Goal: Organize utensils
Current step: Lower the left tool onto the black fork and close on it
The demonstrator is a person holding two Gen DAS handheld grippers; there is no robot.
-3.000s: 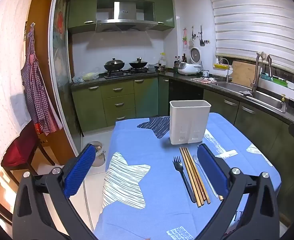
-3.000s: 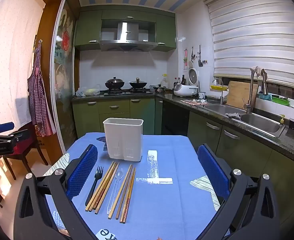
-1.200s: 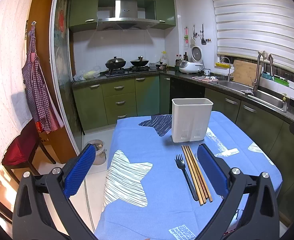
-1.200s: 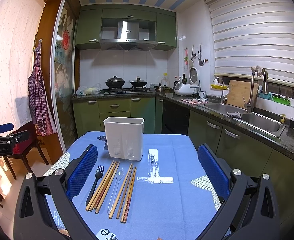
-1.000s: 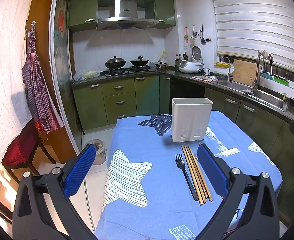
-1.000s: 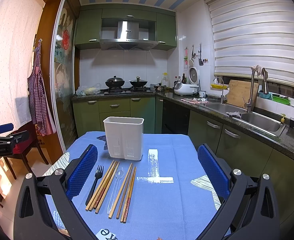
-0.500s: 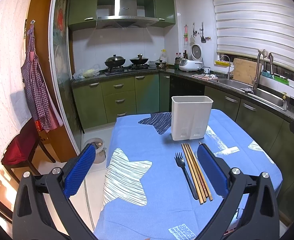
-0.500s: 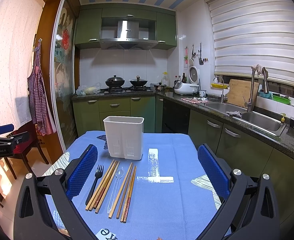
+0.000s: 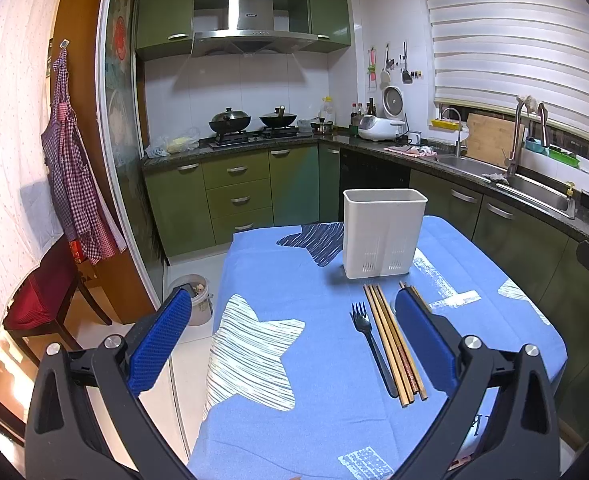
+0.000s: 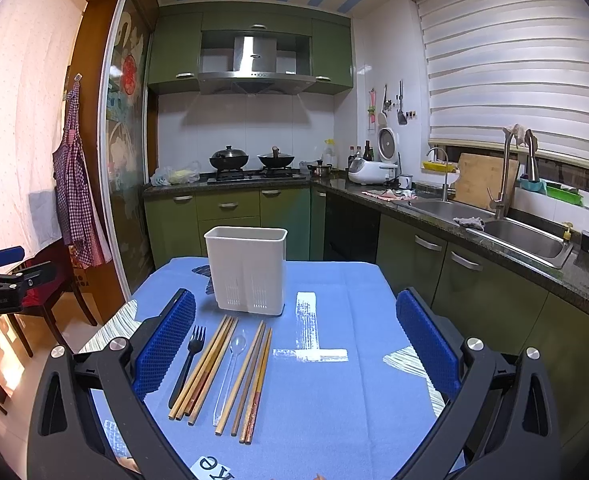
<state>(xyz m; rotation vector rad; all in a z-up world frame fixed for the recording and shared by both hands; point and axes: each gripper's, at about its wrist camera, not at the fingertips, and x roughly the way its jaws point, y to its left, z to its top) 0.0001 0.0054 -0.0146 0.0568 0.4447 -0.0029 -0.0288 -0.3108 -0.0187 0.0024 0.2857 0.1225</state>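
Note:
A white utensil holder [image 10: 247, 271] stands upright on the blue tablecloth [image 10: 334, 400]; it also shows in the left wrist view [image 9: 383, 237]. In front of it lie a black fork [image 10: 186, 364], a group of wooden chopsticks [image 10: 204, 368], a clear plastic spoon [image 10: 230, 372] and more chopsticks [image 10: 252, 380]. The fork [image 9: 372, 346] and chopsticks [image 9: 392, 344] show in the left wrist view, partly behind my finger. My right gripper [image 10: 294, 352] is open and empty above the near table. My left gripper [image 9: 290, 340] is open and empty, left of the utensils.
Green kitchen cabinets [image 10: 230, 216], a stove with pots [image 10: 250, 164] and a sink counter [image 10: 514, 236] run behind and right of the table. A red chair [image 9: 42, 296] and a small bin [image 9: 192, 296] stand on the floor left of the table.
Both views shifted very slightly; the grippers stay open and the utensils have not moved.

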